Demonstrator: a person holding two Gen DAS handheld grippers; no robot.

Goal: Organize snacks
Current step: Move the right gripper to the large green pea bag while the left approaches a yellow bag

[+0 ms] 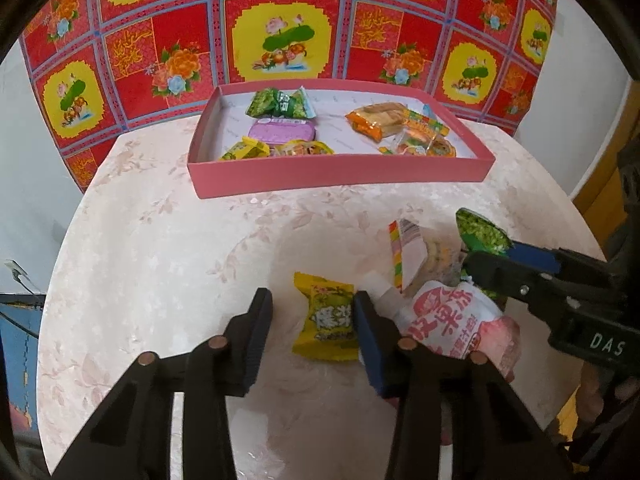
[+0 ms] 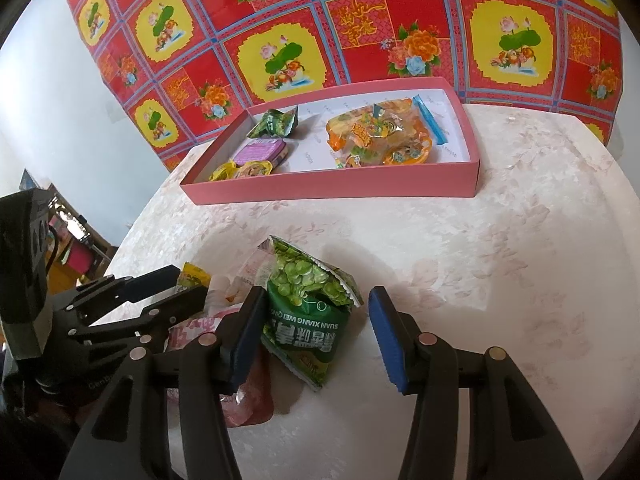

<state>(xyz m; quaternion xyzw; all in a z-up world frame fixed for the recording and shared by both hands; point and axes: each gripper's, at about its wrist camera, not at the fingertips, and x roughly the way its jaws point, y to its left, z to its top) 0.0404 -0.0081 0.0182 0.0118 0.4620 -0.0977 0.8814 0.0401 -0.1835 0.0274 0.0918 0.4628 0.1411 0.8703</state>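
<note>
A pink shallow box (image 1: 340, 176) (image 2: 332, 192) at the table's far side holds several snacks. My left gripper (image 1: 310, 316) is open around a yellow snack packet (image 1: 326, 320) lying on the table; the packet touches the right finger. My right gripper (image 2: 316, 320) is open around a green pea bag (image 2: 308, 308) (image 1: 482, 236), which lies against the left finger. A pink-and-white pouch (image 1: 460, 320) (image 2: 192, 330) and a clear cracker pack (image 1: 412, 252) lie between the two packets.
The round table (image 1: 160, 248) (image 2: 500, 260) has a pale floral cloth. A red and yellow patterned cloth (image 1: 280, 32) hangs behind the box. The left gripper shows at the left of the right wrist view (image 2: 120, 300).
</note>
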